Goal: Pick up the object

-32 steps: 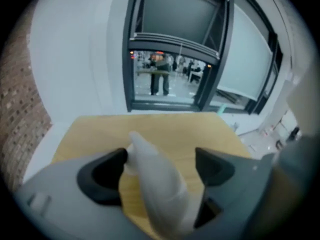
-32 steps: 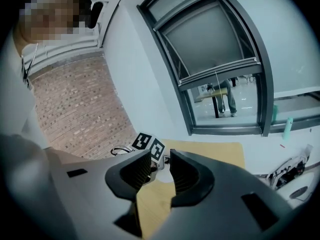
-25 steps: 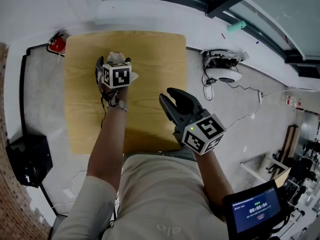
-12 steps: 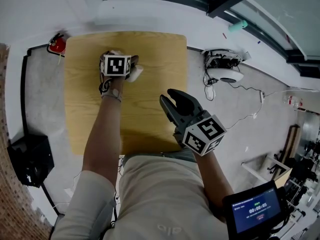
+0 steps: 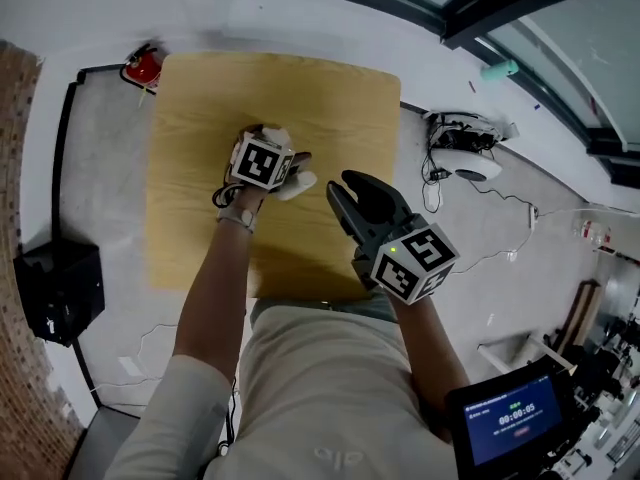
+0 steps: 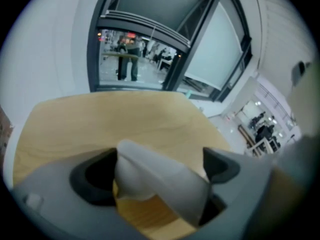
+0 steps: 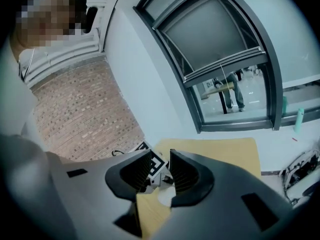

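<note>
Wood table (image 5: pixel 190 108) fills the middle of the scene. Toward its centre the left gripper (image 6: pixel 157 170) sits low over the top. Its jaws are wide but closing, and the white object (image 5: pixel 298 180) lies between them on the wood, not visibly squeezed. Right of it, toward the table's near edge, the right gripper (image 5: pixel 342 186) hovers, clenched on nothing.

Tan wood-grain table (image 5: pixel 190 138), white object (image 6: pixel 150 176), red-brown brick wall (image 7: pixel 85 104), red item (image 5: pixel 146 67), grey floor (image 5: pixel 100 168)
</note>
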{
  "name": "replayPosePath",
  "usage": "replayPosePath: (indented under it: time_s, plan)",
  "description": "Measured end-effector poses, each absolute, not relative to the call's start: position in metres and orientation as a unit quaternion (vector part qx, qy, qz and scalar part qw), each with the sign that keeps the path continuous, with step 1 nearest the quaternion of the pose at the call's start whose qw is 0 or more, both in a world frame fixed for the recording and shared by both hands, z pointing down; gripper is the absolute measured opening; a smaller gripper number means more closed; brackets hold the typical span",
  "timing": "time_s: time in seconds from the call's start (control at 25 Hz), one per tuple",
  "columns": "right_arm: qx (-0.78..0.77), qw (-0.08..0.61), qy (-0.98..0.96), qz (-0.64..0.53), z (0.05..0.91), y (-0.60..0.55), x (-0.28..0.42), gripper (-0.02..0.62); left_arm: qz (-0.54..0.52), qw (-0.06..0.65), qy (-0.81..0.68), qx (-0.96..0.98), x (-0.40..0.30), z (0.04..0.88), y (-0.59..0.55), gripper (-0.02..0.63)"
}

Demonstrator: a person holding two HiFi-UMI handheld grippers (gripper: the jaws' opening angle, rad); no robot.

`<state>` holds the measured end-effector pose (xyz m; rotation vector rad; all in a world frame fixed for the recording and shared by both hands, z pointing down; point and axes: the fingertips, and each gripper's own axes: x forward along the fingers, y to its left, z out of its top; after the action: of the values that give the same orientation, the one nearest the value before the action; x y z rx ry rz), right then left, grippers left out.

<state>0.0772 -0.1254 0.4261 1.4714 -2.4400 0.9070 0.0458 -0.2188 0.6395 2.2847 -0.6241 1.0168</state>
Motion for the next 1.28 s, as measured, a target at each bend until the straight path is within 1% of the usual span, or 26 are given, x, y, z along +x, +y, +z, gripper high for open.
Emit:
replayPosePath:
  time_s: [0.16, 0.24, 0.32, 0.44, 0.48, 0.56, 0.8, 0.88, 1.0, 1.08, 1.2, 1.28]
  plan:
    - [0.467, 0.079, -0.829, 0.298, 0.424, -0.123, 0.052, 0.120, 0.385, 0.269, -0.214, 0.857, 0.010, 0.641, -0.161, 0.532]
    - [0.455, 0.084, -0.835, 0.297, 0.425, -0.118, 0.039, 0.120, 0.363, 0.278, -0.238, 0.857, -0.013, 0.639, -0.138, 0.531]
    - [0.445, 0.090, -0.840, 0.296, 0.428, -0.106, 0.020, 0.121, 0.320, 0.308, -0.274, 0.853, -0.043, 0.637, -0.117, 0.527]
    - [0.428, 0.104, -0.849, 0.294, 0.431, -0.086, -0.011, 0.120, 0.209, 0.394, -0.302, 0.843, -0.084, 0.637, -0.085, 0.496]
    - [0.422, 0.108, -0.851, 0.292, 0.431, -0.080, -0.019, 0.120, 0.174, 0.407, -0.305, 0.843, -0.094, 0.635, -0.078, 0.468]
    - [0.413, 0.114, -0.856, 0.290, 0.430, -0.070, -0.033, 0.120, 0.149, 0.409, -0.305, 0.847, -0.108, 0.633, -0.064, 0.462]
    - [0.398, 0.126, -0.859, 0.297, 0.435, -0.068, -0.047, 0.120, 0.153, 0.412, -0.311, 0.843, -0.102, 0.632, -0.067, 0.459]
    - [0.395, 0.127, -0.861, 0.294, 0.434, -0.069, -0.049, 0.120, 0.149, 0.423, -0.306, 0.840, -0.101, 0.632, -0.071, 0.452]
    - [0.396, 0.127, -0.861, 0.292, 0.432, -0.072, -0.048, 0.120, 0.119, 0.471, -0.301, 0.821, -0.107, 0.633, -0.078, 0.407]
    - [0.400, 0.125, -0.860, 0.292, 0.432, -0.074, -0.046, 0.120, 0.094, 0.501, -0.301, 0.806, -0.111, 0.633, -0.083, 0.395]
    - [0.404, 0.124, -0.858, 0.292, 0.433, -0.074, -0.043, 0.120, 0.077, 0.525, -0.305, 0.791, -0.115, 0.634, -0.086, 0.386]
    - [0.406, 0.123, -0.857, 0.292, 0.433, -0.074, -0.041, 0.121, 0.061, 0.547, -0.306, 0.776, -0.116, 0.636, -0.086, 0.361]
